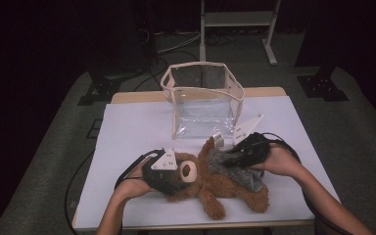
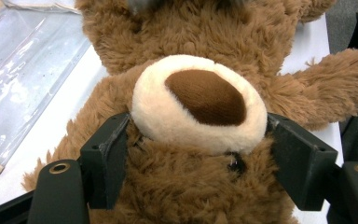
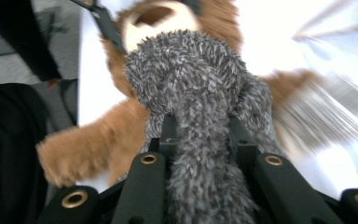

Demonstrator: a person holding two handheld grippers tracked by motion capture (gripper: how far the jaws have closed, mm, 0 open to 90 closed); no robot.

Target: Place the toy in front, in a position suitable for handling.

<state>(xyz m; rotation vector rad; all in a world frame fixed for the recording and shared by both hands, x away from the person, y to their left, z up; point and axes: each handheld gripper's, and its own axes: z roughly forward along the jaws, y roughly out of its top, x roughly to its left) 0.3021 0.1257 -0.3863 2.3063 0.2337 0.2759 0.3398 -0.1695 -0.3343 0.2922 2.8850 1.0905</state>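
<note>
On the white table [image 1: 127, 127], near its front edge, a brown teddy bear [image 1: 215, 183] lies on its back just in front of a clear plastic bag [image 1: 203, 100] that stands open. Left gripper [image 1: 169, 171]: jaws set partly apart and clamped on the bear's head, one black pad pressed into the fur at each side of the cream muzzle [image 2: 198, 102], as the left gripper view shows. Right gripper [image 1: 235, 155]: jaws drawn close together and pinched on a fold of the grey fuzzy garment [image 3: 191, 93] that covers the bear's body; in the right gripper view the grey pile fills the narrow gap between the pads. Both hands grasp their grippers low over the bear
</note>
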